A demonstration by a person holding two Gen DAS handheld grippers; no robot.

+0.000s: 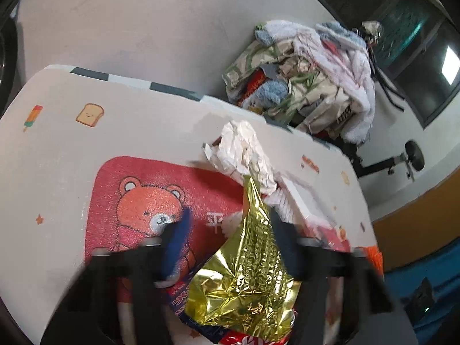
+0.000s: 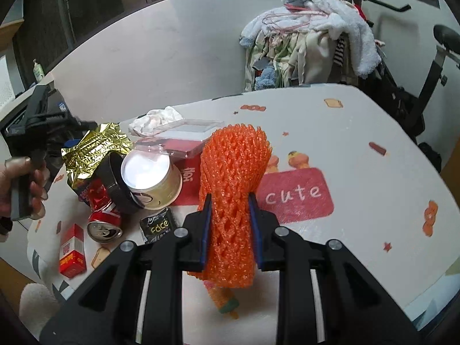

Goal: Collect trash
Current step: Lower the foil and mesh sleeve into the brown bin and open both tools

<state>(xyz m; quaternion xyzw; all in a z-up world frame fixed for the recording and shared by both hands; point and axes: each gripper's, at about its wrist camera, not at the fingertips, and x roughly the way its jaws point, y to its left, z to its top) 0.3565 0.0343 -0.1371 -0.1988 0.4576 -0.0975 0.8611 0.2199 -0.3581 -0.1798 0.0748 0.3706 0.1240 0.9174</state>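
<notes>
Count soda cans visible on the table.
1. A crushed red can lies near the table's left edge, beside the red box, below the gold wrapper. Others may hide under the pile.

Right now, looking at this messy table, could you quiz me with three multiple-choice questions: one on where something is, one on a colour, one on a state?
1. Where does the red drink can lie?
A. left of the paper cup
B. on the clothes heap
C. on the floor

2. What colour is the foam net in the right tool?
A. blue
B. orange
C. white

3. How does the paper cup stand?
A. upright and sealed
B. crushed flat
C. tipped on its side, mouth showing

Answers:
1 A: the can lies on the table, below and left of the cup.
2 B: the net is bright orange between the blue pads.
3 C: the cup's round white opening faces the camera, with a black lid beside it.
</notes>
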